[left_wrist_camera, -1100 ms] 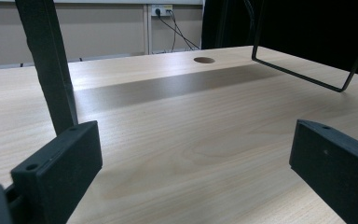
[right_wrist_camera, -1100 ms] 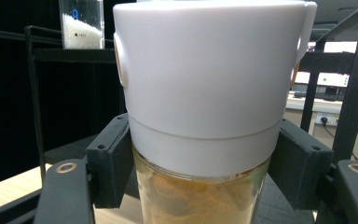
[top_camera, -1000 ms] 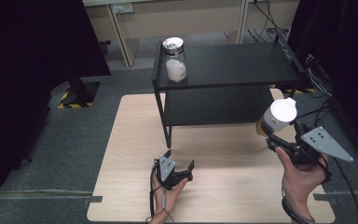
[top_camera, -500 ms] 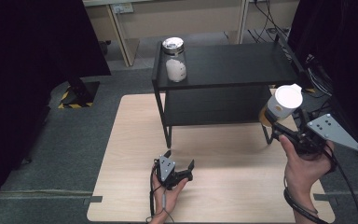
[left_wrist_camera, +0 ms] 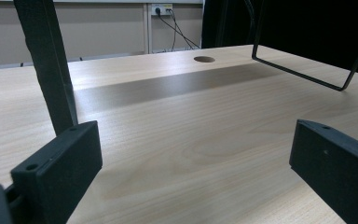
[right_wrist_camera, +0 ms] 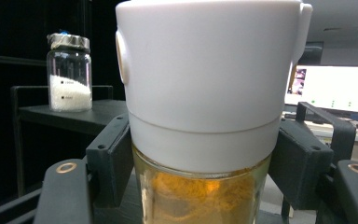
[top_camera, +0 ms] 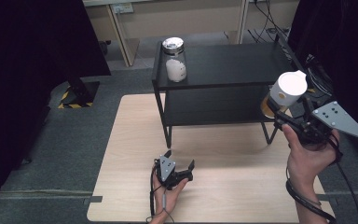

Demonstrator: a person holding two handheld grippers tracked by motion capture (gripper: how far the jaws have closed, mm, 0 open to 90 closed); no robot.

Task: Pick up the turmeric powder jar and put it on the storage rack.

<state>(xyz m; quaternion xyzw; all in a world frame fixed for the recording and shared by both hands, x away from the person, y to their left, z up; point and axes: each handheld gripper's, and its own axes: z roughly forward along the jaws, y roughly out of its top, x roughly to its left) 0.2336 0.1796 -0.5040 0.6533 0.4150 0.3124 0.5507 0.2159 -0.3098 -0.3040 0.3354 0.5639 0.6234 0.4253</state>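
Right claw (top_camera: 279, 112) is closed on the spice jar (top_camera: 284, 95), at the right of the frame, in the air beside the black shelf (top_camera: 233, 60). Its pads (right_wrist_camera: 114, 158) press the glass just under the white cap (right_wrist_camera: 205, 70); orange powder fills the lower part. I judge the jar rigid, smooth, breakable and rather light, so the hold under the cap seems safe. Left claw (top_camera: 179, 169) rests open and empty on the bench (top_camera: 130, 140), lower centre. A second jar (top_camera: 175, 60) stands on the shelf top

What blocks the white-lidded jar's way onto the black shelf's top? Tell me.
Nothing visible does. The right hand-held gripper holds the white-lidded jar by the shelf's right end; the other jar stands at the far left corner.
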